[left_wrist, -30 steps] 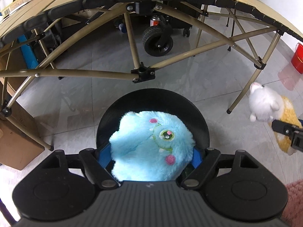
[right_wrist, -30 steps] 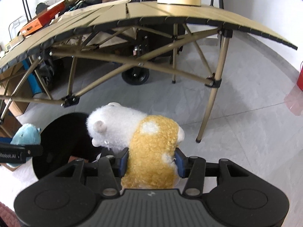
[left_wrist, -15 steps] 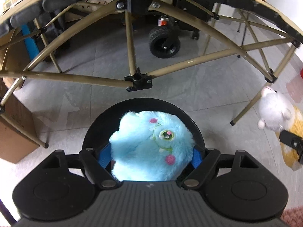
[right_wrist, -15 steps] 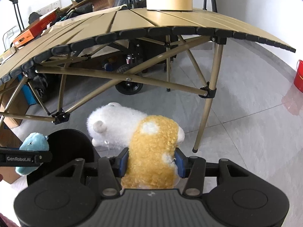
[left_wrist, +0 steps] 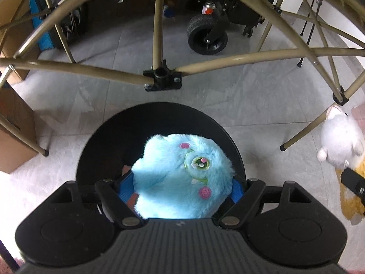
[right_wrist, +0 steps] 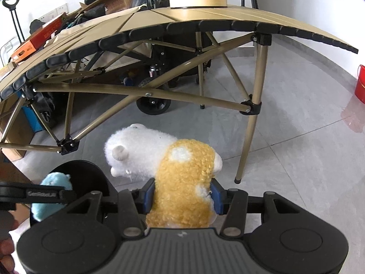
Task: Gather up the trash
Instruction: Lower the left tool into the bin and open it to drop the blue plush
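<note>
L gripper [left_wrist: 182,189] clamped on blue plush toy [left_wrist: 180,178], held directly over black round bin [left_wrist: 159,123] on grey tile floor. R gripper [right_wrist: 182,194] pinched on white-and-tan plush toy [right_wrist: 180,182], held to right of bin, near side of folding table [right_wrist: 205,20]. Cardboard box [left_wrist: 13,132] seen far left.

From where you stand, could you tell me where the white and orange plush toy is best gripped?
Grip the white and orange plush toy across its orange body, from behind, as the right tongs do now. That midsection is narrower and squashes between the pads; the white head juts forward, bulkier and rounder.
</note>
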Available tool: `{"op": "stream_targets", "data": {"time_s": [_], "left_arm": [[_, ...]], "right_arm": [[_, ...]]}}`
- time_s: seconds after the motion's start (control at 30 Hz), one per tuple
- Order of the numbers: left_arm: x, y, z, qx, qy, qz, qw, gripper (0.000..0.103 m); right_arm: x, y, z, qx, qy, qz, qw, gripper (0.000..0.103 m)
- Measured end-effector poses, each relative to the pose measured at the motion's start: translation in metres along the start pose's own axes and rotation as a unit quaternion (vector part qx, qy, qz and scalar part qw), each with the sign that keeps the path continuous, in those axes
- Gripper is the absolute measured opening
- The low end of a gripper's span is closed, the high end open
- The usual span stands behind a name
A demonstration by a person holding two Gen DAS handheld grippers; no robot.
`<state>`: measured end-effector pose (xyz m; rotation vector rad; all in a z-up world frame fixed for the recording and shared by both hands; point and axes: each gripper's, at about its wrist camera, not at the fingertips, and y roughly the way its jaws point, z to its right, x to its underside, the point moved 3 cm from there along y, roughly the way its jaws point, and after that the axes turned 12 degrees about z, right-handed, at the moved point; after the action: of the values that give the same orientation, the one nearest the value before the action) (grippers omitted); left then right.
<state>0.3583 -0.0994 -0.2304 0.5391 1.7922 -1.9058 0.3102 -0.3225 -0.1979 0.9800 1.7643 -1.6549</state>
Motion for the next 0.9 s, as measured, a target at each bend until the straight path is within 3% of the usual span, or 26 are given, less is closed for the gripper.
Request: {"op": "stream_targets", "data": {"time_s": [0.57,0.73,0.8,0.9], "left_arm": [[0.015,0.038,0.004,-0.031,-0.003,-0.053,0.9981,0.081],[0.013,0.039,0.003,-0.034,-0.004,-0.056,0.9979,0.09],[0.013,0.039,0.003,-0.038,-0.004,-0.055,0.9977,0.102],[0.013,0.037,0.004,-0.044,-0.003,-0.05,0.9978,0.103]], "right_arm": [[0.002,0.005,0.001,-0.002,-0.01,-0.008,1.0,0.048],[0.002,0.005,0.001,0.0,-0.01,-0.007,1.0,0.048],[0.002,0.005,0.002,0.001,-0.01,-0.006,1.0,0.048],[0.002,0.005,0.003,0.001,-0.012,-0.006,1.0,0.048]]}}
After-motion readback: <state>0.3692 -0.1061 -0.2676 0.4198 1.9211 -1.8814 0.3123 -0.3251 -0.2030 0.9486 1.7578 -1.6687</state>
